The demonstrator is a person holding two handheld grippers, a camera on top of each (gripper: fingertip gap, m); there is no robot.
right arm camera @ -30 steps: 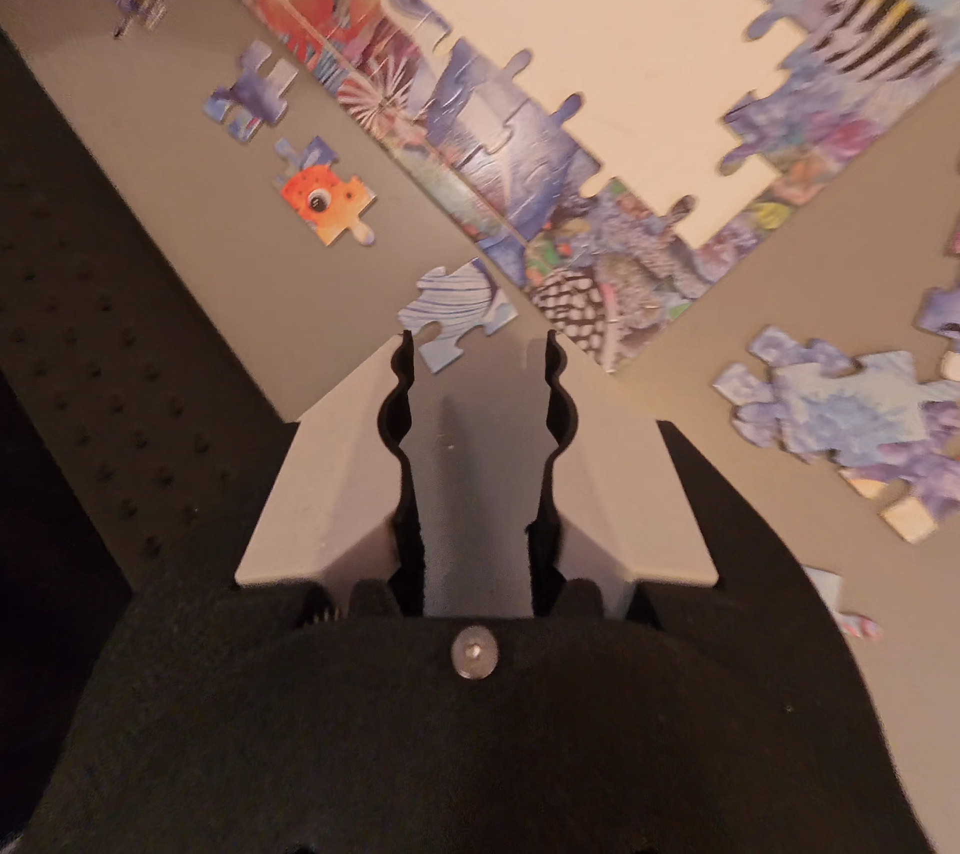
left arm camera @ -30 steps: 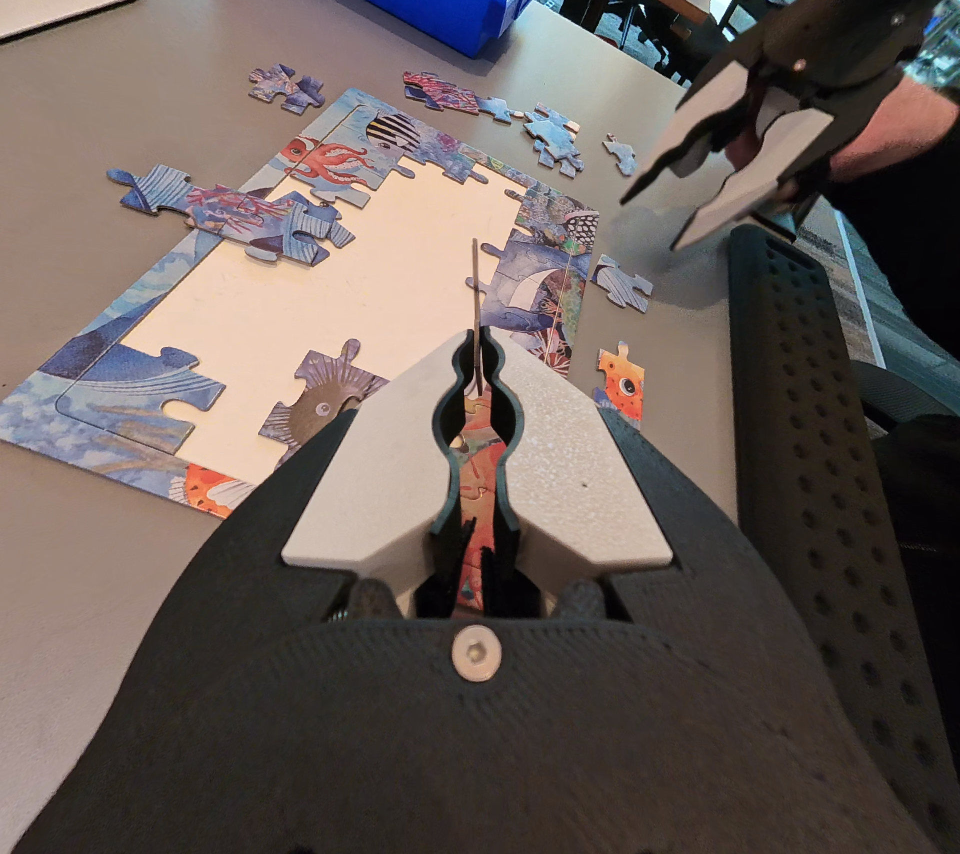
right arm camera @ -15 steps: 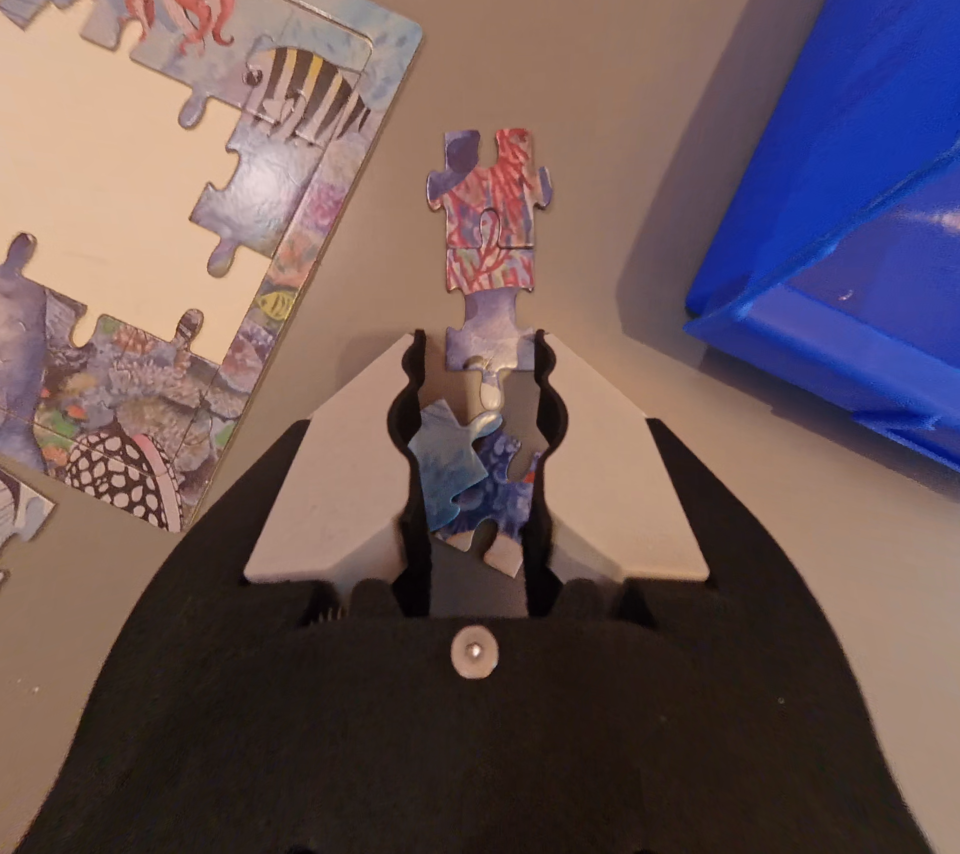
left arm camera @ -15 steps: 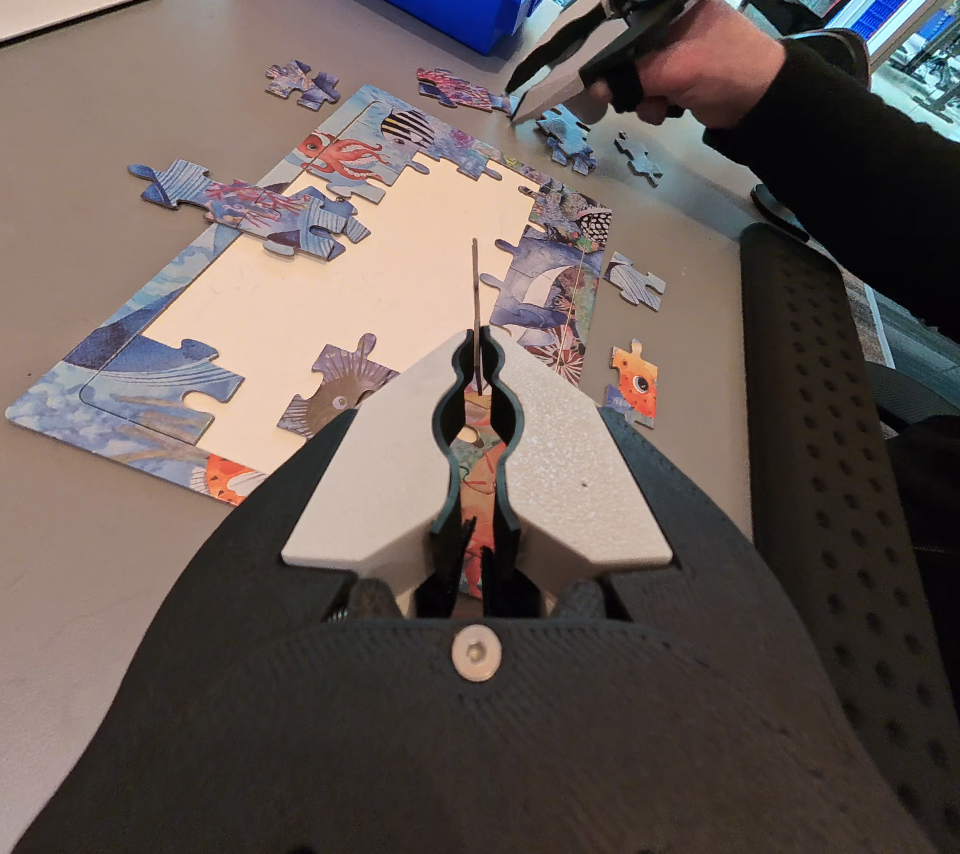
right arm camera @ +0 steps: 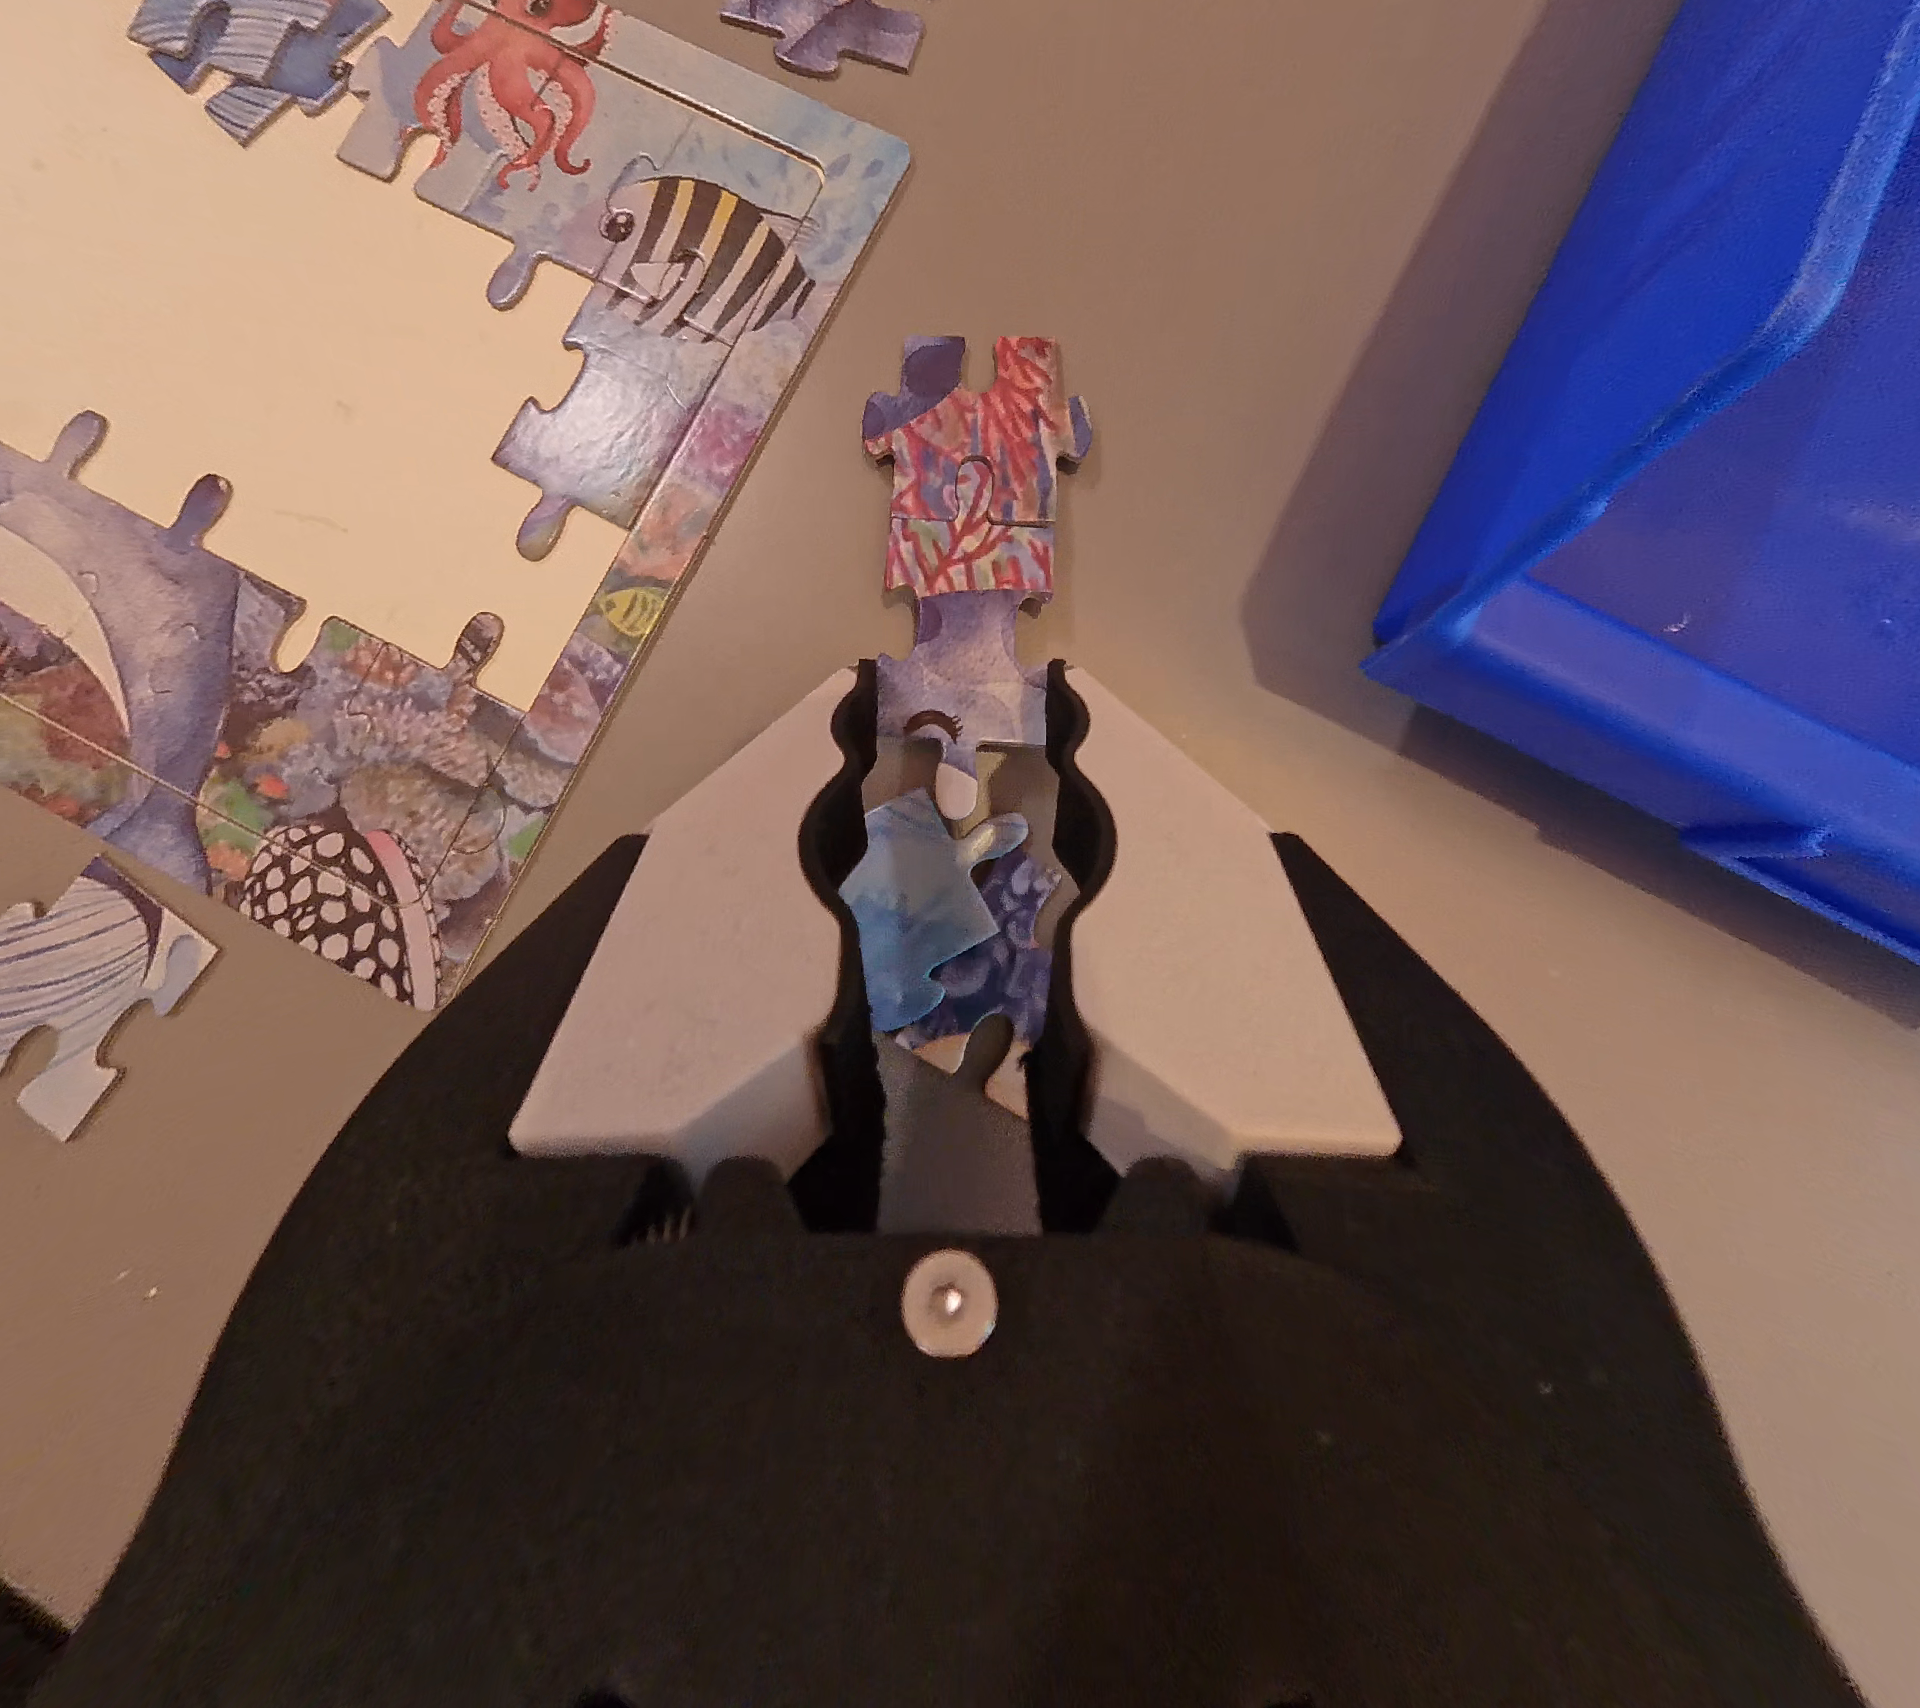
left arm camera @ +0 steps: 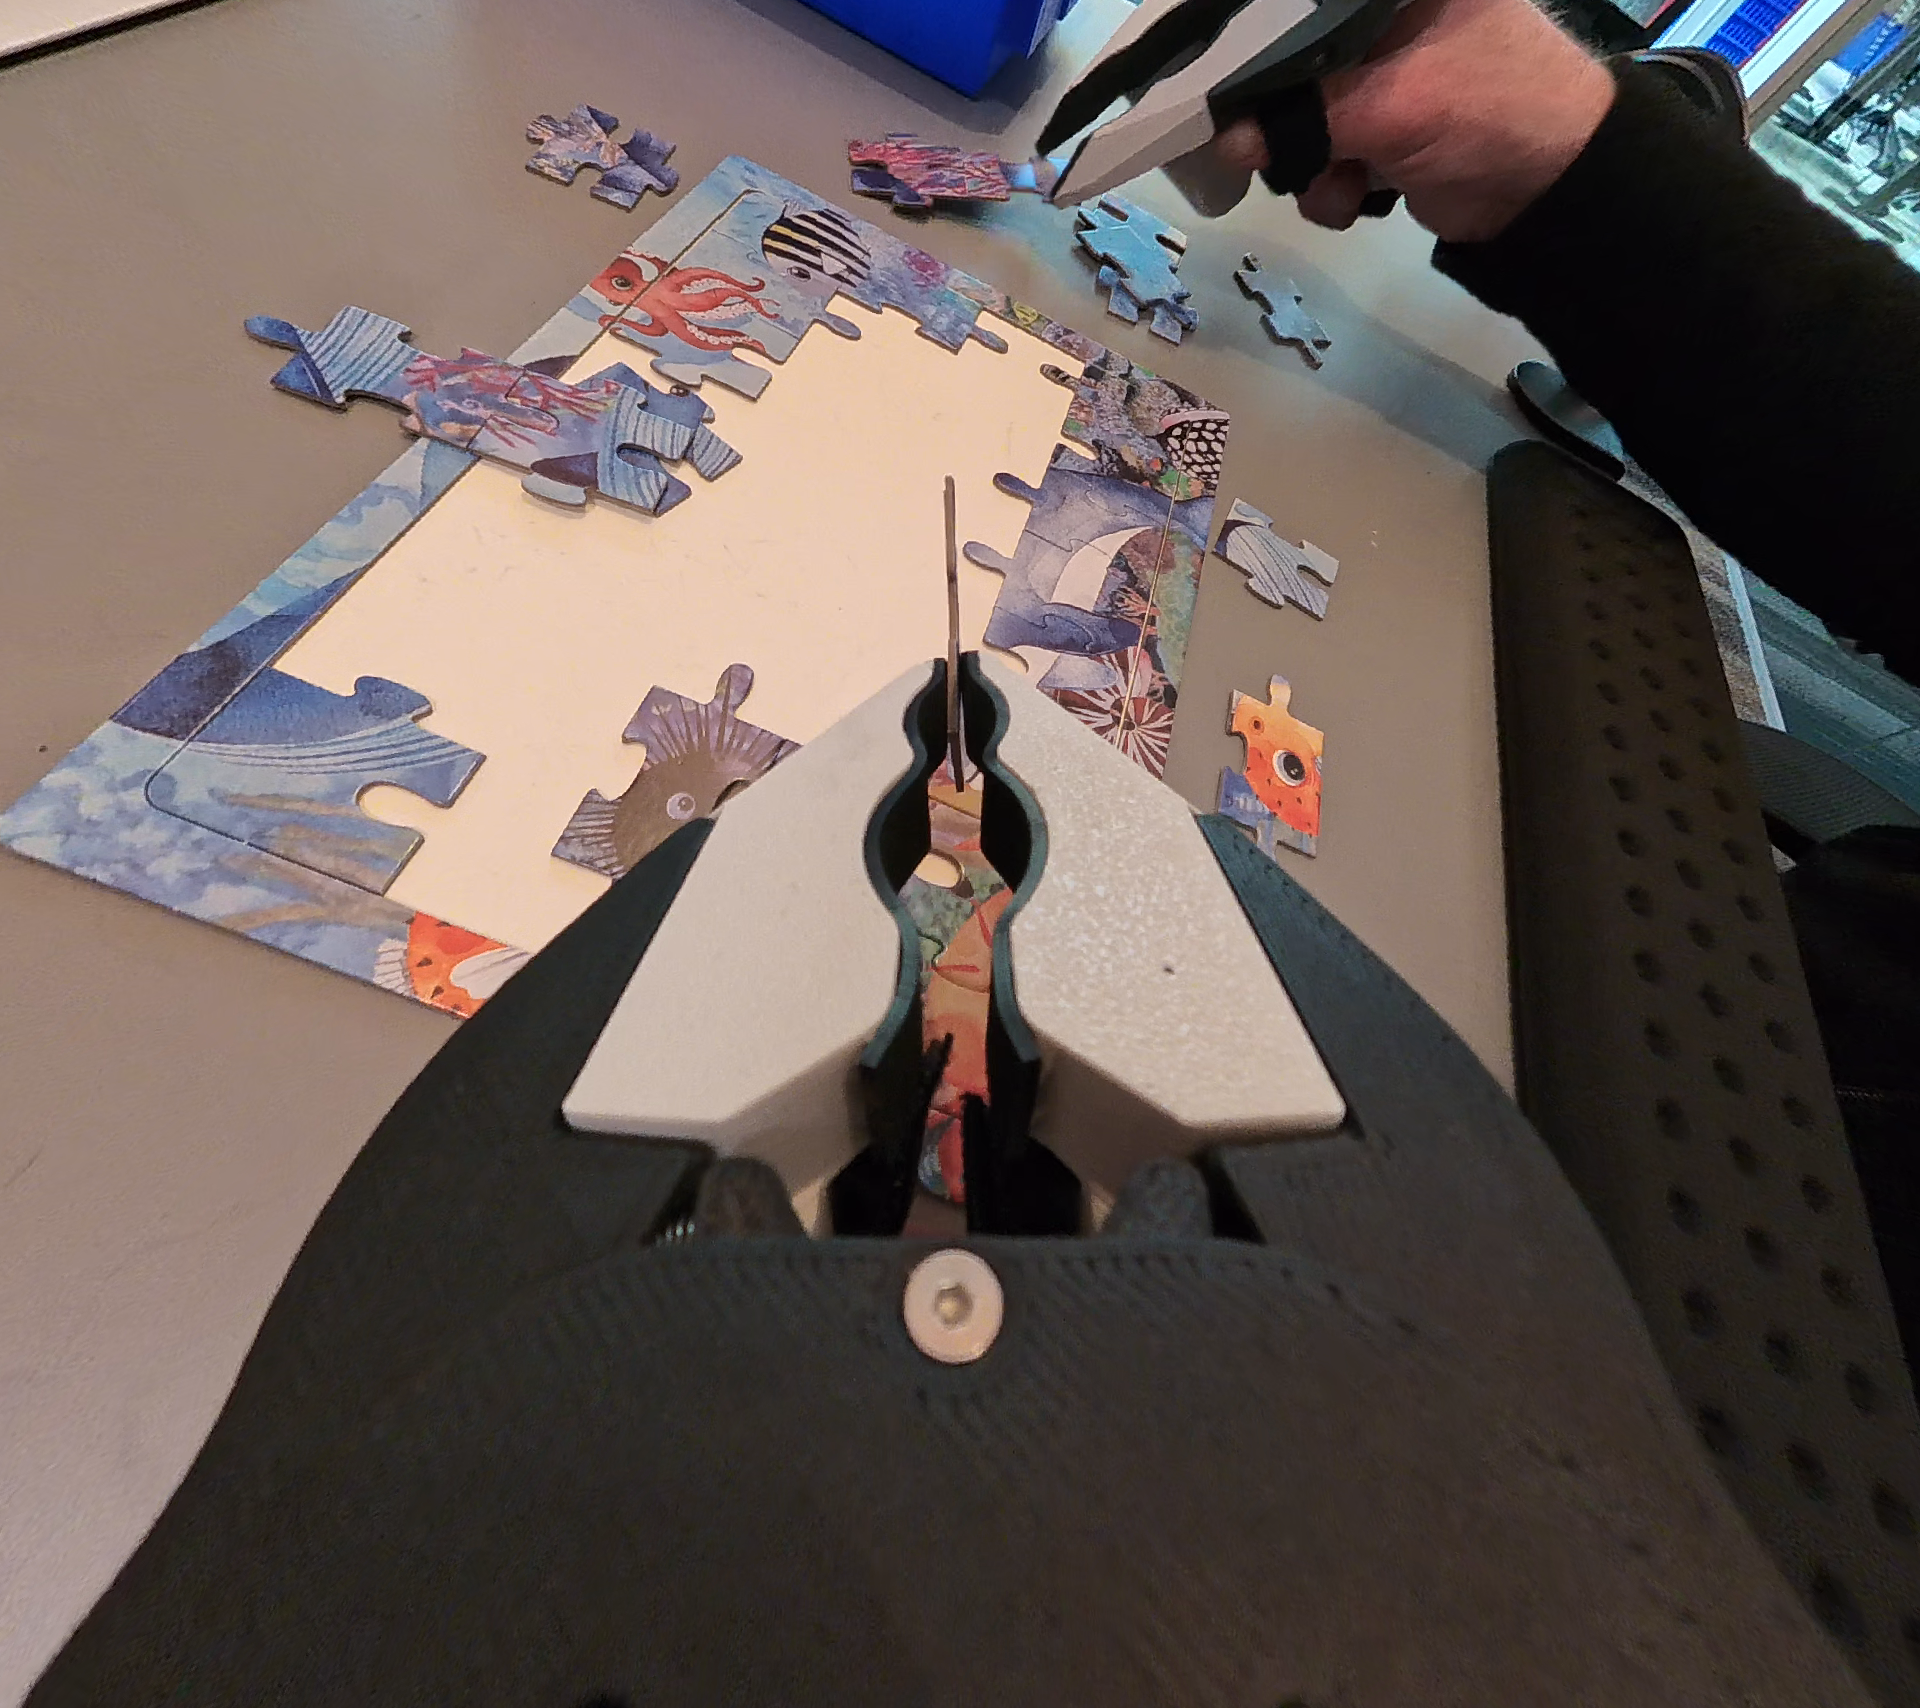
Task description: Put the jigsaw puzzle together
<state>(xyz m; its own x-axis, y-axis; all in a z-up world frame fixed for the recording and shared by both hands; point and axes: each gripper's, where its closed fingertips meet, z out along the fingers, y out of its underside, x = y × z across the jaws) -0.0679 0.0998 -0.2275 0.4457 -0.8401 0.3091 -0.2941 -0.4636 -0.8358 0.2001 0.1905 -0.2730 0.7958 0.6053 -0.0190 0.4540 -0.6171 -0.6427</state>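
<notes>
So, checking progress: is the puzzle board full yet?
No. The puzzle board shows a large bare cream middle; pieces only line its edges.

The left wrist view is bright and cool, with daylight from the windows at upper right and sharp focus across the bench (left arm camera: 312,131). The right wrist view is dimmer and warm-toned, the blue bin (right arm camera: 1704,453) casting a soft shadow to its left and looking slightly smeared. Both pictures bow outward at the edges, and the near black housings are soft.
</notes>
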